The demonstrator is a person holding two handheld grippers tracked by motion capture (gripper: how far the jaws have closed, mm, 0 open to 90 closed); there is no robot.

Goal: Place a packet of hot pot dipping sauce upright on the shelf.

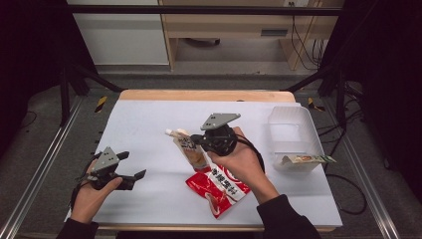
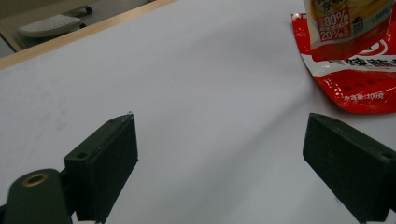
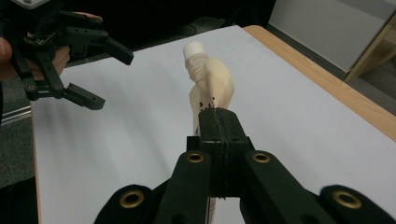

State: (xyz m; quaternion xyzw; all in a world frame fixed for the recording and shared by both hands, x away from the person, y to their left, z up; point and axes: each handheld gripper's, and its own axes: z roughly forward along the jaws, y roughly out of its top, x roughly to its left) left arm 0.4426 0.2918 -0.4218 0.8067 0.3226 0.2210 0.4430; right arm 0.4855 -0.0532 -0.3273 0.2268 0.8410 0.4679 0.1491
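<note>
Item: spouted sauce pouch point(image 1: 190, 148), held near the middle of the table point(image 1: 149, 114), its lower end over the red snack packet point(image 1: 219, 188). Judged light, soft-walled and slick; a pinch at the flat upper body below the white cap point(image 3: 193, 48) was considered soundest. Right gripper point(image 3: 218, 122): jaws clamped together on the pouch, wrist reached forward. Left gripper point(image 1: 130, 168): jaws apart, empty, held low near the left edge.

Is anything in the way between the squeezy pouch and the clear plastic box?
Nothing visible is. The right gripper is shut on the spouted pouch, and only bare white table lies between it and the clear bin, where another packet rests on the near rim.
</note>
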